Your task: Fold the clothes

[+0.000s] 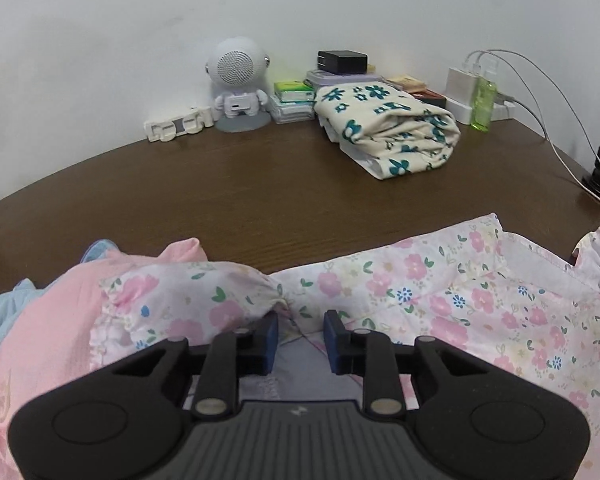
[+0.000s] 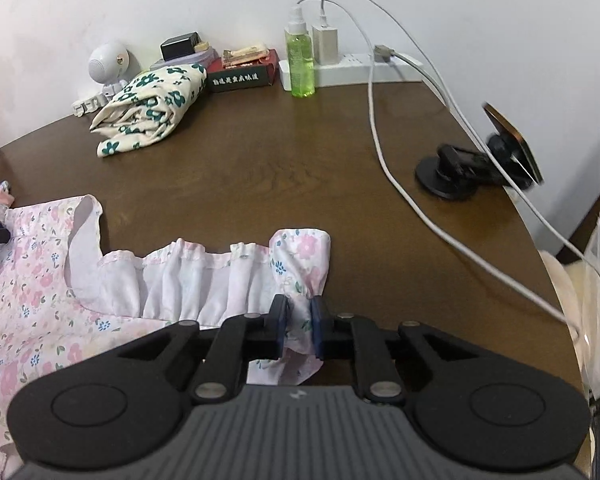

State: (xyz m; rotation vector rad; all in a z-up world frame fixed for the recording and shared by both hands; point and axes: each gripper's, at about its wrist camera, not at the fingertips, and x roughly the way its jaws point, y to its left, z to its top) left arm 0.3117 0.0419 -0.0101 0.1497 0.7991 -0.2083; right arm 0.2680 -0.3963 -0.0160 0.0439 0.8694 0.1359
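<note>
Your brown wooden table [image 1: 260, 184] carries everything; the pink floral garment [image 1: 460, 300] lies spread across its near edge, inside-out white lining showing at the neckline and a gathered ruffle running along the far hem in the right wrist view, its left sleeve bunched up over a plain pink garment [image 1: 48, 320] with a bit of light blue cloth [image 1: 4, 312] beneath. Far back, a folded cream garment with teal flowers [image 1: 384, 124] sits near the wall, just beside a stack of boxes [image 1: 296, 98]. Right side has a phone on a black stand [image 2: 480, 160], white cables [image 2: 380, 120], a power strip [image 2: 352, 66] and a green spray bottle [image 2: 300, 60]; a white robot-shaped speaker [image 1: 238, 84] stands at the left. Your right hand-held gripper [image 2: 299, 328] is pinching the garment's right sleeve cuff, fabric squeezed between the blue pads. Your left hand-held gripper [image 1: 301, 340] is spread, hovering over the left sleeve seam, nothing between the pads
</note>
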